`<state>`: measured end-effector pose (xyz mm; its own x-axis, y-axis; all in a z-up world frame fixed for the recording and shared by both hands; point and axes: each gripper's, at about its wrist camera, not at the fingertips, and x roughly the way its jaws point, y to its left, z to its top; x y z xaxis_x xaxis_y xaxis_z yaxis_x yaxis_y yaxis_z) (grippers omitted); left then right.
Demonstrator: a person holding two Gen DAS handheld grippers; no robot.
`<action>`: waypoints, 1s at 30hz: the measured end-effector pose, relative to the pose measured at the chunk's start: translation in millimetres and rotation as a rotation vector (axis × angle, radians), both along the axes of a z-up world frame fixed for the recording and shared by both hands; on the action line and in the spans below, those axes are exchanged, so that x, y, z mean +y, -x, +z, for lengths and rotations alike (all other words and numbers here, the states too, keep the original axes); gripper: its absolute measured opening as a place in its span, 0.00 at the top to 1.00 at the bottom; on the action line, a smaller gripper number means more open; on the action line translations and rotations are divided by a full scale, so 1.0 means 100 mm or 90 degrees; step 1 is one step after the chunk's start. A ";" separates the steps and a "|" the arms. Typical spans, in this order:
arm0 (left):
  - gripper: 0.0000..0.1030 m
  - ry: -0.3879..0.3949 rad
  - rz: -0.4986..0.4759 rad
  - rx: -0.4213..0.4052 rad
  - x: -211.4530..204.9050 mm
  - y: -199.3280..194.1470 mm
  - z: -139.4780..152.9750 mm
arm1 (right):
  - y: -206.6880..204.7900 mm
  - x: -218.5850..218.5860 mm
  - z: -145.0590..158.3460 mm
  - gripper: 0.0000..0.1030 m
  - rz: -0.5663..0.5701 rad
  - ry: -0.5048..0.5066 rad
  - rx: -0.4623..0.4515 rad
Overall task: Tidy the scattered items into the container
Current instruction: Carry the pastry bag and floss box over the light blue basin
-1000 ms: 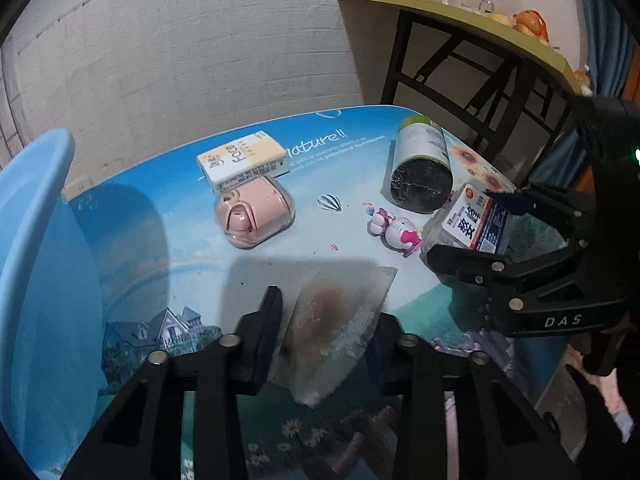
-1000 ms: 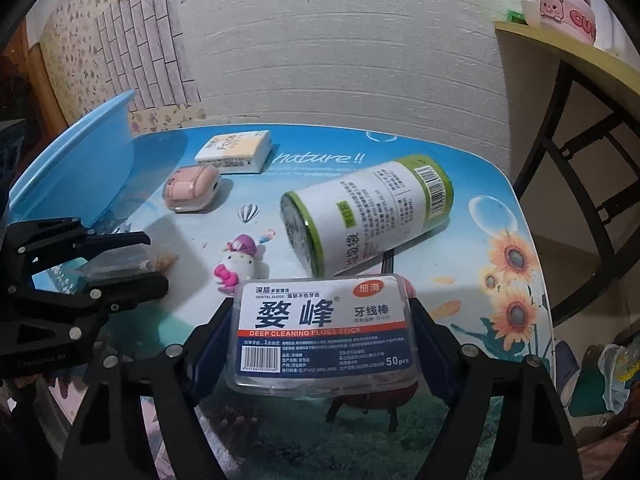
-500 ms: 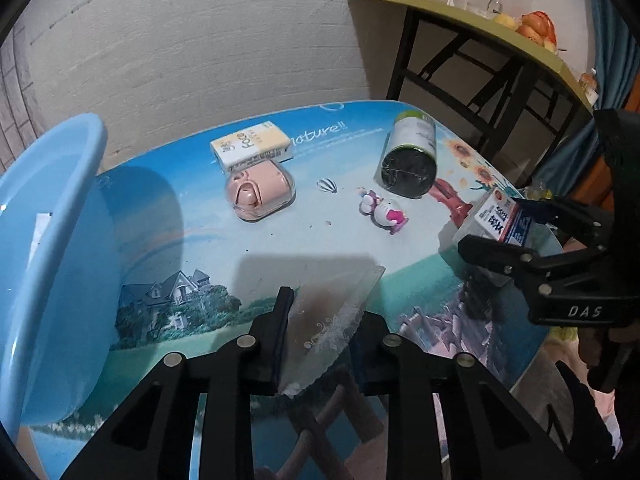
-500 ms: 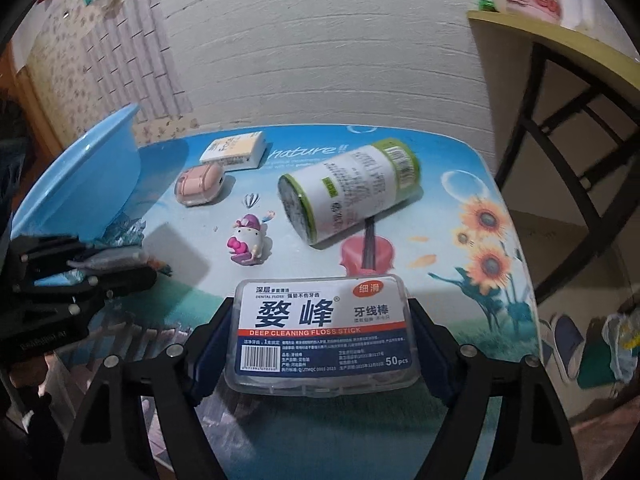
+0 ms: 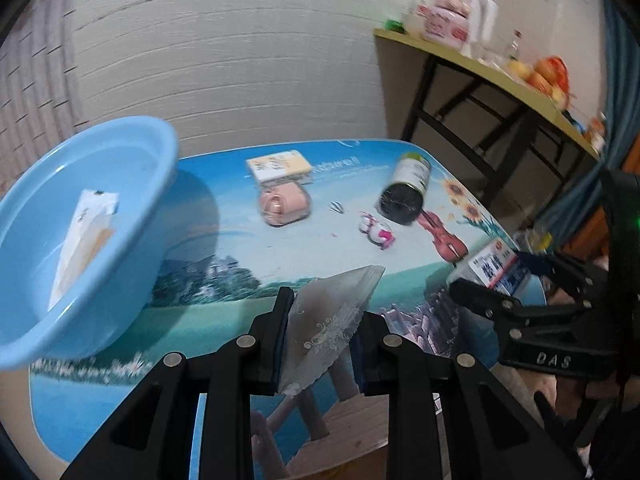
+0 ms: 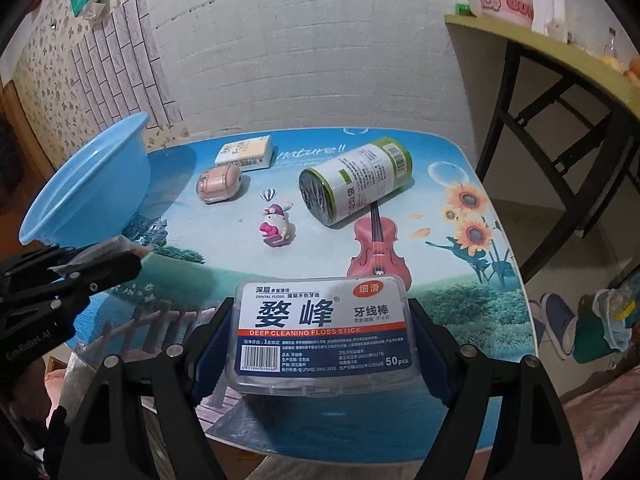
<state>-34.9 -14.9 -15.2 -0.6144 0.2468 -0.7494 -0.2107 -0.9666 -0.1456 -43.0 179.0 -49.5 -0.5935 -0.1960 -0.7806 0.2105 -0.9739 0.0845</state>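
Two grippers hover level above the near edge of a picture-printed worktop (image 6: 460, 264), each loaded. The left gripper (image 5: 320, 344) is clamped on a clear plastic packet (image 5: 332, 316), raised off the surface and pointing toward the far wall. The right gripper (image 6: 320, 344) pinches a floss-stick box (image 6: 324, 332) by its short sides, label up. A blue basin (image 5: 132, 216) sits at the left edge with a flat packet (image 5: 80, 240) inside. Farther off lie a yellow box (image 6: 245, 152), a pink case (image 6: 219, 183), a toy figure (image 6: 277, 228) and a roll (image 6: 356, 181) on its side.
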 end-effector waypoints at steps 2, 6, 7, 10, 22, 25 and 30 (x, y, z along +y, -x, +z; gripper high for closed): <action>0.77 -0.006 0.028 -0.003 -0.04 -0.02 0.01 | -0.03 -0.03 0.03 0.20 0.001 0.004 0.002; 0.77 -0.011 0.047 0.003 -0.09 -0.07 0.05 | -0.09 -0.09 0.10 0.20 0.000 0.017 0.005; 0.77 -0.012 0.046 0.005 -0.09 -0.08 0.07 | -0.10 -0.11 0.12 0.20 -0.003 0.012 0.009; 0.77 -0.011 0.050 0.013 -0.10 -0.13 0.12 | -0.15 -0.15 0.16 0.20 -0.005 0.001 0.018; 0.77 0.008 0.080 0.055 -0.30 -0.23 0.35 | -0.28 -0.24 0.29 0.20 -0.009 -0.003 0.031; 0.77 0.008 0.091 0.061 -0.36 -0.24 0.39 | -0.29 -0.25 0.31 0.20 -0.010 0.000 0.034; 0.77 0.015 0.112 0.077 -0.48 -0.24 0.49 | -0.32 -0.27 0.37 0.20 -0.009 0.003 0.039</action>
